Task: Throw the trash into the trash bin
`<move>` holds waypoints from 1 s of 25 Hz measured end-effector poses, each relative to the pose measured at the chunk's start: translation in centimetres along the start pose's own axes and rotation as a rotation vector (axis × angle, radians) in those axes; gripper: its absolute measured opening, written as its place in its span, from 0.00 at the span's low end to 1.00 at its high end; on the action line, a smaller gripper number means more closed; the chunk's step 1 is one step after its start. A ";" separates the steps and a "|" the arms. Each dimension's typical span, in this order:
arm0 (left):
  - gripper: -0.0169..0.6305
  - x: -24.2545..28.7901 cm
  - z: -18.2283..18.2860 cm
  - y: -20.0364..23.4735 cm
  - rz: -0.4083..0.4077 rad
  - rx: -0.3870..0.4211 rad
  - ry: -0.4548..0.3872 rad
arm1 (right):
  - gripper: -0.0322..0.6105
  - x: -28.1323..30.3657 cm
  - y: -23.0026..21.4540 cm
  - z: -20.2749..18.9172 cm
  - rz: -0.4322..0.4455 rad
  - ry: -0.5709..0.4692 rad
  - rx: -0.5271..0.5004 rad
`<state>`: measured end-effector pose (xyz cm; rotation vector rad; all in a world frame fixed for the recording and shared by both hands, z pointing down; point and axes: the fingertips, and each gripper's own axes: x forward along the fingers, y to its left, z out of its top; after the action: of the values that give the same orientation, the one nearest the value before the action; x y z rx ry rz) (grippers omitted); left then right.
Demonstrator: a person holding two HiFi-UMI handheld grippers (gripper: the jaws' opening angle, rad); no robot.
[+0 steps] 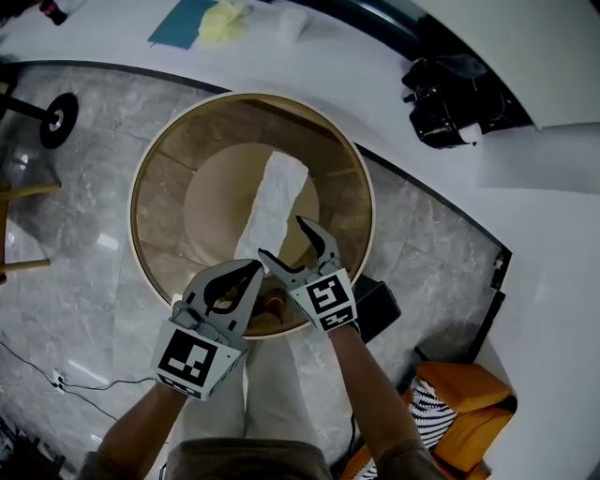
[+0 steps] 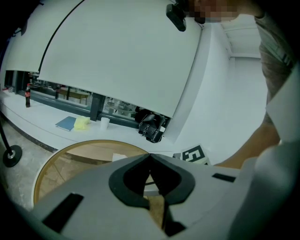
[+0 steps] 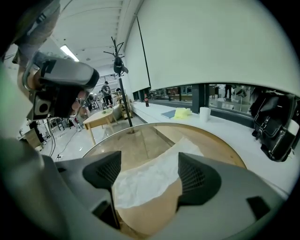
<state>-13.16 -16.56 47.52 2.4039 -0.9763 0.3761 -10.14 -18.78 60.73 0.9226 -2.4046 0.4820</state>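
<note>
A round wooden trash bin [image 1: 141, 202] stands on the grey floor just in front of me. A long crumpled white paper [image 1: 277, 202] lies inside it, from the middle toward the far wall. My right gripper [image 1: 289, 242] hangs open over the bin's near side, with the paper [image 3: 154, 176] lying below and beyond its pads and free of them. Beside it on the left, my left gripper [image 1: 255, 267] is shut with its tips meeting and nothing between them. In the left gripper view the bin's rim [image 2: 61, 152] shows past the closed tips [image 2: 150, 155].
A curved white counter [image 1: 375, 66] runs behind the bin, carrying a black bag [image 1: 450, 94], a blue book [image 1: 178, 21], a yellow cloth [image 1: 225, 19] and a white cup [image 1: 292, 23]. A black box [image 1: 380, 305] and an orange cushion [image 1: 459, 394] sit at the right. A stand's base [image 1: 58, 112] is at the left.
</note>
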 end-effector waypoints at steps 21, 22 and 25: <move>0.06 2.4 -4.9 3.7 0.030 -0.091 0.053 | 0.64 6.5 -2.1 -5.2 -0.009 0.090 -0.128; 0.06 2.4 -4.9 3.7 0.027 -0.092 0.054 | 0.64 6.6 -2.0 -5.3 -0.007 0.101 -0.137; 0.05 2.5 -4.9 3.5 0.018 -0.092 0.055 | 0.64 6.8 -2.0 -5.5 -0.012 0.119 -0.135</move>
<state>-14.19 -17.37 53.91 2.2916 -0.9707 0.3934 -11.20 -20.96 69.37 0.8252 -2.2922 0.3545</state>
